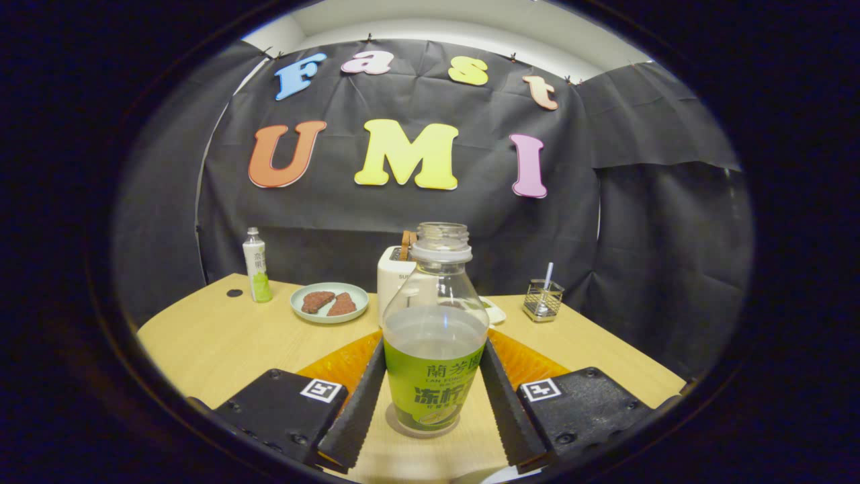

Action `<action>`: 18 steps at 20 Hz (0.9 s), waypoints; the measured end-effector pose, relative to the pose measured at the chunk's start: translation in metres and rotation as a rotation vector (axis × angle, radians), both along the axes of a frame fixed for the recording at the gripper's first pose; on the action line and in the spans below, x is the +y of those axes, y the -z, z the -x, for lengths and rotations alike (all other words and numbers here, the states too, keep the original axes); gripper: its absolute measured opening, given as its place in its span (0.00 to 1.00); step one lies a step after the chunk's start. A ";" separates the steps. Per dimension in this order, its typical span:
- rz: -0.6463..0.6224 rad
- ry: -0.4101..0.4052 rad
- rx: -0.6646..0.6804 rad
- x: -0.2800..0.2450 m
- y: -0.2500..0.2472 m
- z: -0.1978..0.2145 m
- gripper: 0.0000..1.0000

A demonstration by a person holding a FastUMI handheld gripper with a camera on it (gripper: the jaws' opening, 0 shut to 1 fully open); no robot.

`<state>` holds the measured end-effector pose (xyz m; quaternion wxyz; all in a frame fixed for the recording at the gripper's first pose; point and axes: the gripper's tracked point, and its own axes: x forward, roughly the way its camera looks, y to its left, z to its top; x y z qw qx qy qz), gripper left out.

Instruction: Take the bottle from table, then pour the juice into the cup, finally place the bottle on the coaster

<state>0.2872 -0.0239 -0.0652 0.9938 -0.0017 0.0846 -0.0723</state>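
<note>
The clear plastic bottle with a green label and no cap [435, 336] stands upright on the pale wooden tabletop [222, 343], right between the two fingers of the claw [434, 396]. The fingers flank its labelled lower half closely; whether both pads already press on it I cannot tell, since the base appears to rest on the wood and no squeeze shows. My reading is that the bottle is being taken low on the body so the open neck stays free for pouring, and the liquid, which reaches about to the shoulder, will ask for a level lift

Beyond the fingers, straight behind the bottle, sits a white toaster with a brown slice in its slot [396, 275], partly hidden by the bottle. Ahead and to the left lies a pale green round plate holding two brown pieces of food [329, 302], and further left stands a small white and green capped bottle [256, 265], with a dark round spot [234, 293] on the wood near it. Ahead to the right is a small wire mesh holder with a white utensil in it [543, 298], and a flat pale item [495, 312] peeks out just right of the bottle; it may be the coaster, though too little shows to say

Nothing stands between the claw and the bottle; the toaster close behind is the nearest thing to mind on lifting
</note>
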 end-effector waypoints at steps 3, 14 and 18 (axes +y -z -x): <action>-0.004 0.009 0.004 -0.001 0.007 -0.009 0.82; -0.078 0.032 -0.009 -0.002 0.030 -0.028 0.82; -0.076 -0.002 -0.021 0.002 0.025 -0.022 0.99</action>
